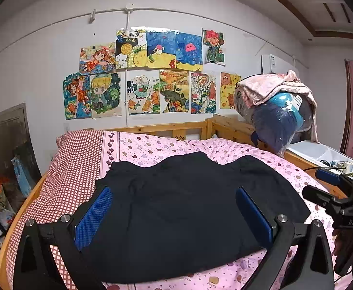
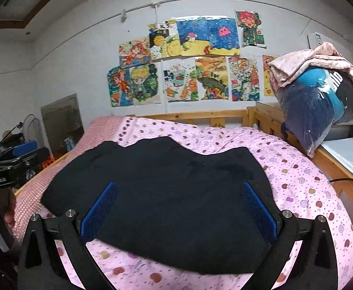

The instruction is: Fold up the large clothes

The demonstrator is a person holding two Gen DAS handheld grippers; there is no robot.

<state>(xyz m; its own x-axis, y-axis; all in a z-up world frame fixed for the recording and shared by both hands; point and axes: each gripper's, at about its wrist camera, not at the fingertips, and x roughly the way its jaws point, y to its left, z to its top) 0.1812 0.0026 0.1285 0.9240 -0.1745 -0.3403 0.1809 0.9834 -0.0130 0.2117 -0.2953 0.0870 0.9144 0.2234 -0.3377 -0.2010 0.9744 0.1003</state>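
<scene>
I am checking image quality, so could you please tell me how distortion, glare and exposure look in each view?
Left wrist view: strong fisheye bend, dark garment nearly featureless, glare on the plastic bag. Right wrist view: same bend, garment folds equally lost, near edge slightly soft.

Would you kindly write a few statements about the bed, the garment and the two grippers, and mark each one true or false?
1. The dark garment lies on the pink dotted bedsheet. True.
2. The left gripper is clamped on the garment. False: its jaws are wide open and hold nothing.
3. The right gripper is open. True.
4. The wall behind the bed is bare. False: colourful drawings cover it.
5. A plastic-wrapped bundle sits beyond the bed's right rail. True.
</scene>
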